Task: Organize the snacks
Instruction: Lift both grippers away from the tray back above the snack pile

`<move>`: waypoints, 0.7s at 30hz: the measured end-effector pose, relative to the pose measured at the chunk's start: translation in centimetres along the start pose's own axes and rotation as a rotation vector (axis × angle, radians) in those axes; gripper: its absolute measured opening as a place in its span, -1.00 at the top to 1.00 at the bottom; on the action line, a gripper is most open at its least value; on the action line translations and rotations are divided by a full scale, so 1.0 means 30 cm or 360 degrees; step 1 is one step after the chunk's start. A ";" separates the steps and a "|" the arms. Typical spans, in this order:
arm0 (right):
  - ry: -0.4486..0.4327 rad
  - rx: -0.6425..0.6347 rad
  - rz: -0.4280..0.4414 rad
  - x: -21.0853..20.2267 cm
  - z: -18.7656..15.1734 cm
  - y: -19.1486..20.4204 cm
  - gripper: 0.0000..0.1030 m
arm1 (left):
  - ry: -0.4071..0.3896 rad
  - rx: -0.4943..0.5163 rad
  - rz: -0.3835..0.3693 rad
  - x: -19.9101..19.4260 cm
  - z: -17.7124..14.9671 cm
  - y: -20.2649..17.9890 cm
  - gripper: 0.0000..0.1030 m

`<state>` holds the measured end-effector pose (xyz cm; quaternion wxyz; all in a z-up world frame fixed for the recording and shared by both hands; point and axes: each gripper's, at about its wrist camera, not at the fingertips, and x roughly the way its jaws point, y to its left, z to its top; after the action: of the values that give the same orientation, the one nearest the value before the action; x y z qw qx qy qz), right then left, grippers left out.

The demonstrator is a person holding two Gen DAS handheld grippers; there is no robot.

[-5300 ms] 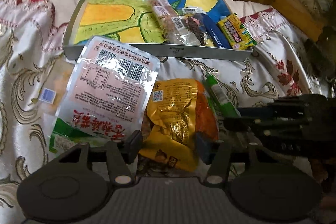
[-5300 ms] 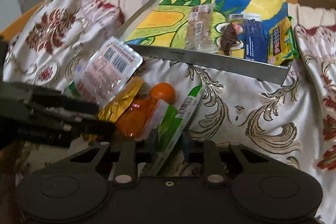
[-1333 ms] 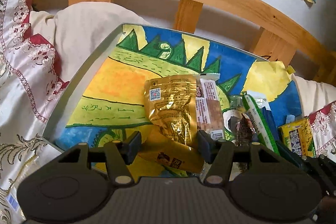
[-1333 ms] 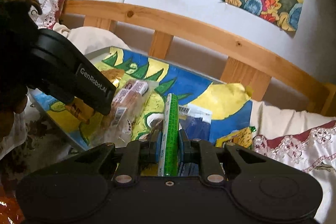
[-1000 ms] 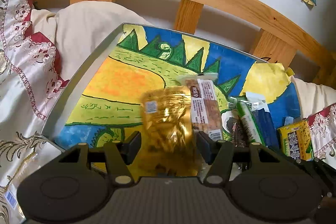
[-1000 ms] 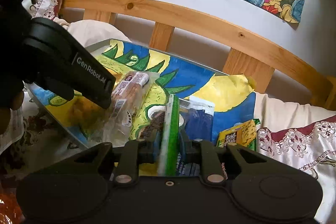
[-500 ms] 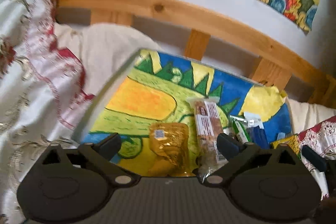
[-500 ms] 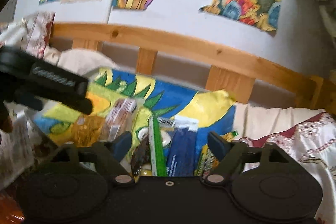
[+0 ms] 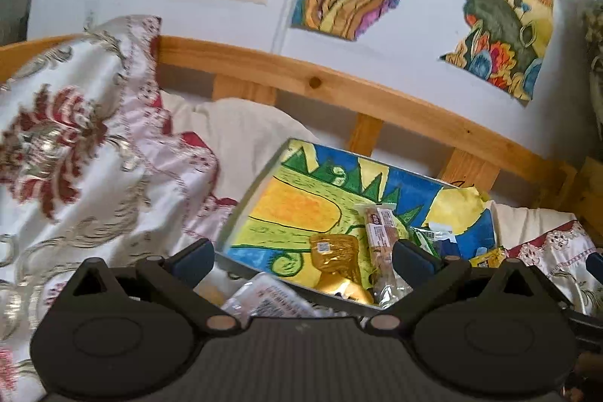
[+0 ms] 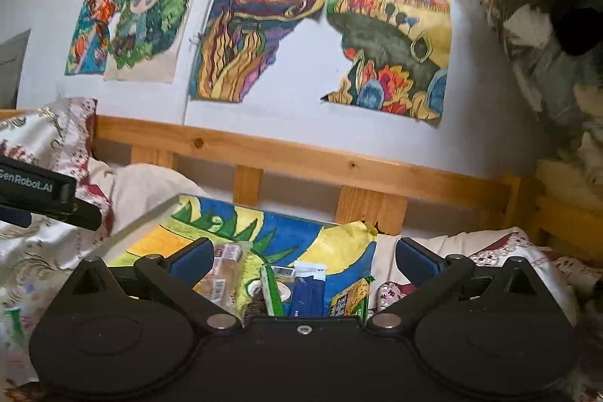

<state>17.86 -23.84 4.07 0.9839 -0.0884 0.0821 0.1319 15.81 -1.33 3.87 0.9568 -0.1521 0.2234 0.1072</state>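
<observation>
A shallow tray (image 9: 260,191) lined with a bright dragon drawing lies on the bed. In it lie a gold snack pouch (image 9: 335,253), a clear pack of brown bars (image 9: 380,236), a green stick pack (image 10: 272,291), a blue pack (image 10: 307,294) and a yellow-green pack (image 10: 348,298). My left gripper (image 9: 303,257) is open and empty, raised in front of the tray. My right gripper (image 10: 303,257) is open and empty above the tray's near side. A white snack bag (image 9: 265,300) lies on the bedspread in front of the tray, partly hidden by the left gripper.
A wooden bed rail (image 9: 377,97) runs behind the tray, with drawings taped to the wall above. A patterned pillow (image 9: 68,138) rises on the left. The left gripper's body (image 10: 41,193) juts in at the right wrist view's left edge.
The left gripper let go of the gold pouch in the tray and the right let go of the green stick pack. Both opened wide and pulled back and up.
</observation>
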 end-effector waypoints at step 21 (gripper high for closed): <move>0.0152 0.0109 0.0111 -0.384 -0.038 0.107 -0.99 | 0.0179 0.0087 0.0002 -0.294 -0.097 0.154 -0.99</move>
<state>5.86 -23.84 4.61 0.9761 -0.0579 0.1364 0.1588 5.65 0.77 4.33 0.9465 -0.1315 0.2796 0.0929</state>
